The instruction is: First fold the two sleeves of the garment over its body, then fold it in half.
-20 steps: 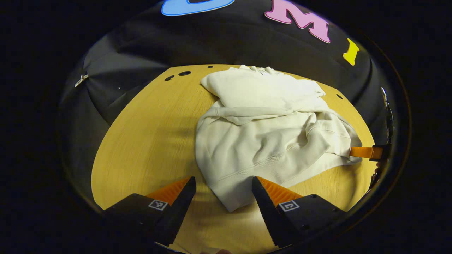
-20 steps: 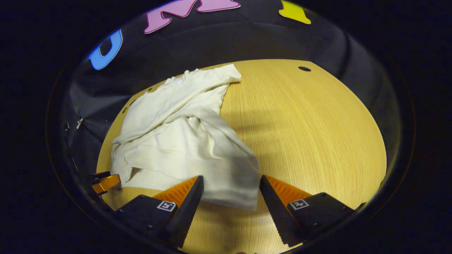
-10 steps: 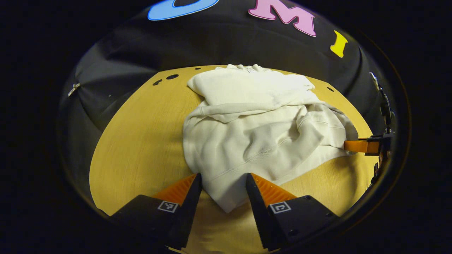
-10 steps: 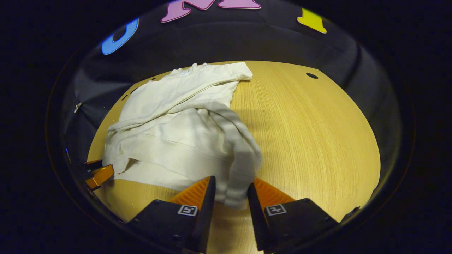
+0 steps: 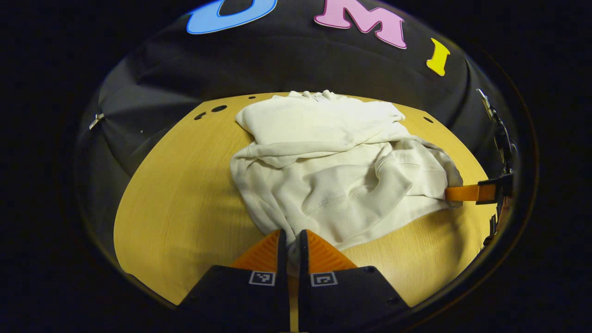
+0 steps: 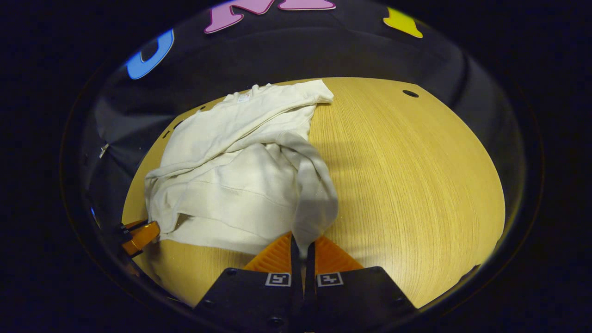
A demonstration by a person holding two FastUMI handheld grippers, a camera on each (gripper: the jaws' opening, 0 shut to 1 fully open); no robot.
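A cream sweatshirt [image 5: 333, 171] lies on the round wooden table [image 5: 180, 185], its sleeves folded across the body. In the left gripper view, my left gripper [image 5: 290, 240] is shut on the near hem corner of the garment. The right gripper's finger [image 5: 465, 193] shows at the far right, at the other hem corner. In the right gripper view the sweatshirt [image 6: 231, 185] lies left of centre. My right gripper [image 6: 303, 245] is shut on its near hem corner, with cloth pinched between the fingers. The left gripper [image 6: 138, 236] shows at the lower left edge of the garment.
The table [image 6: 416, 175] has bare wood to the right of the garment in the right gripper view. Small holes [image 5: 217, 108] sit near the table's far rim. The black cloth wall rises behind the table.
Both grippers went from open to shut, each pinching a hem corner of the sweatshirt. The fabric near each gripper has bunched up slightly.
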